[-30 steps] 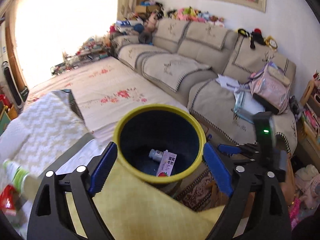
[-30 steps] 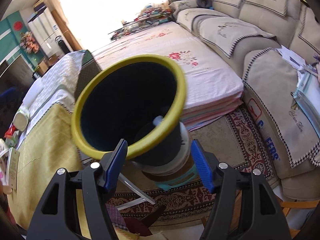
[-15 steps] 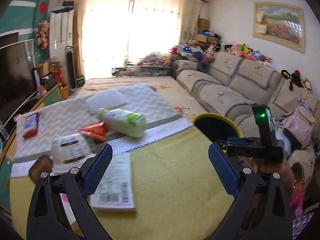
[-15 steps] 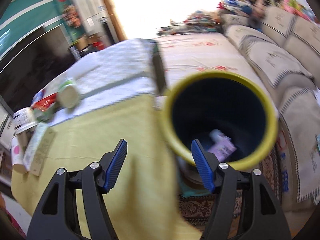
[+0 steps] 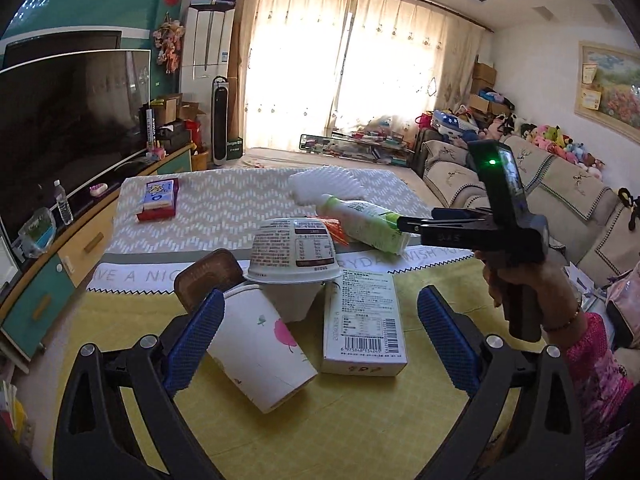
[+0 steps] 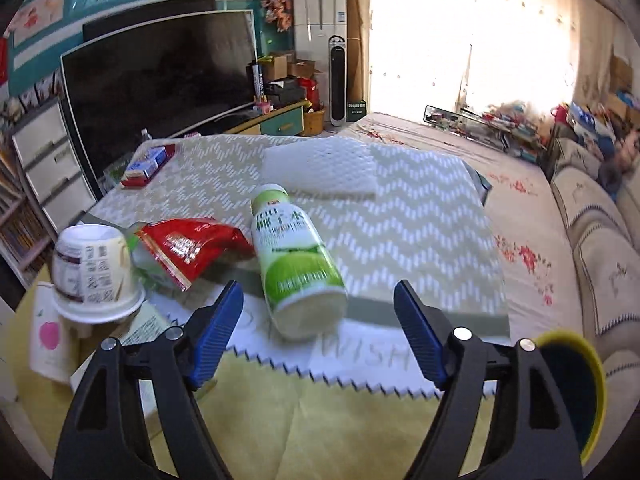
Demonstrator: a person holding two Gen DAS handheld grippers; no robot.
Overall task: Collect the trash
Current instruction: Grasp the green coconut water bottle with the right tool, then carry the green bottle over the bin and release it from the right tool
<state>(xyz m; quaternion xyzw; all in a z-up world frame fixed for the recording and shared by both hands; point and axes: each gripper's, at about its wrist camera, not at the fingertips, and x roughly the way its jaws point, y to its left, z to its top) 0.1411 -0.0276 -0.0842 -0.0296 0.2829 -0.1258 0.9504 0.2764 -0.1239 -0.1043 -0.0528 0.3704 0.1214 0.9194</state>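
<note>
yellow cloth (image 5: pixel 360 420) carries one paper cup (image 5: pixel 260 356), one upturned tub (image 5: pixel 294 252), one carton (image 5: pixel 364 324), one green bottle (image 6: pixel 298 260); left gripper (image 5: pixel 316 336) spread, empty; right gripper (image 6: pixel 318 328), just opening, empty

Bare yellow cloth (image 6: pixel 340 432) lies open before the bottle (image 6: pixel 298 264); cups (image 5: pixel 260 344) crowd left.

both grippers have swung away from the yellow-rimmed bin (image 6: pixel 576 384), now at five o'clock in the right view. the left gripper (image 5: pixel 320 340) faces a paper cup (image 5: pixel 256 356); the right gripper (image 6: pixel 320 328), jaws just opening, faces a green bottle (image 6: pixel 296 264).
</note>
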